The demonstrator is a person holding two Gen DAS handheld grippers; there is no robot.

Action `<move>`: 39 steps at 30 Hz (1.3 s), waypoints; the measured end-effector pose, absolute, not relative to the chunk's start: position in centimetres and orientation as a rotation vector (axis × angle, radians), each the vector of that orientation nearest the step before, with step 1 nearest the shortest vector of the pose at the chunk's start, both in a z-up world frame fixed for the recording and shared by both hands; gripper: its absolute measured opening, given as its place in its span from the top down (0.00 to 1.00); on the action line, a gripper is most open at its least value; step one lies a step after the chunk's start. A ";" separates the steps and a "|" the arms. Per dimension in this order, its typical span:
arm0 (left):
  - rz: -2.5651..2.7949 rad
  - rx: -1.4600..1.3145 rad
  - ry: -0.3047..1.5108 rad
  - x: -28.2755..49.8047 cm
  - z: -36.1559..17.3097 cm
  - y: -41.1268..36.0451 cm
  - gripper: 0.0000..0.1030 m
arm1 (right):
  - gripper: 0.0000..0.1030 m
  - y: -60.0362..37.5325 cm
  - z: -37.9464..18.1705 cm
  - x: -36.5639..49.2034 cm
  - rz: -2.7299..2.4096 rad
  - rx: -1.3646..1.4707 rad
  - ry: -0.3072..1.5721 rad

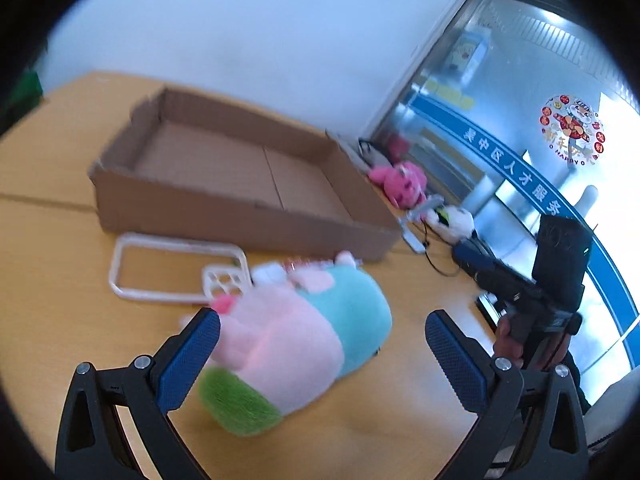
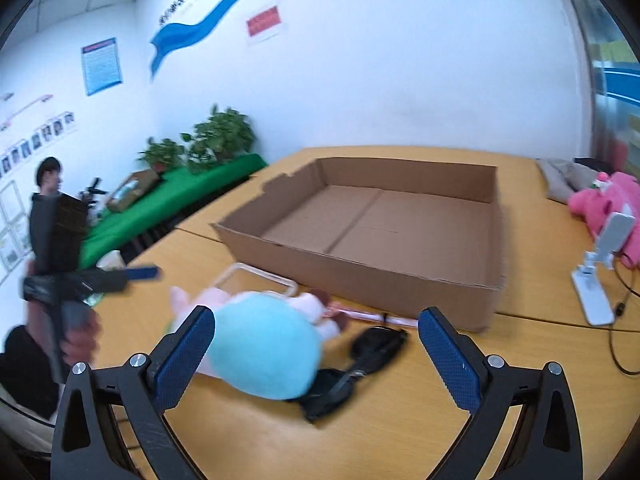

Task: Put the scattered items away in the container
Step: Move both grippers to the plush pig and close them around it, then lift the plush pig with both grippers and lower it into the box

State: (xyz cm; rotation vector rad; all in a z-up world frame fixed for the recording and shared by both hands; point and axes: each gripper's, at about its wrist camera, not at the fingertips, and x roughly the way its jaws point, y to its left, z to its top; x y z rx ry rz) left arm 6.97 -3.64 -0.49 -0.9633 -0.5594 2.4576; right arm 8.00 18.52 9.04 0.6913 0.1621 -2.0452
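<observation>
Plush toy (image 1: pixel 296 340) in pastel pink, turquoise and grass green bands, plain brown cardboard box (image 1: pixel 240 200), honey-yellow wooden table (image 1: pixel 48 288), white phone case (image 1: pixel 176 268), hot pink plush (image 1: pixel 402 182), black sunglasses (image 2: pixel 360 364), blue textured gripper pads (image 1: pixel 188 360)

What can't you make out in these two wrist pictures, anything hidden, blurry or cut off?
- Plush toy: face blurred in both views; left wrist view cannot settle whether the left gripper touches it.
- Black item: partly behind the plush in the right wrist view, unidentifiable.
- Pink strip by the cardboard box: blurred.
- Pink toy: cut by the right edge.
</observation>
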 end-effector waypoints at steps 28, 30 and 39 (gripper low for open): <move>2.397 -1.281 -0.486 6.5 -6.3 -2.6 0.26 | 0.06 8.7 -1.7 4.6 -1.875 1.038 0.328; 2.412 -1.282 -0.474 6.6 -5.9 -2.5 0.28 | 0.10 9.4 -1.5 4.5 -1.872 1.041 0.302; 2.491 -1.188 -0.373 7.3 -1.7 -2.1 0.29 | 0.22 10.6 1.8 5.7 -1.904 0.937 0.257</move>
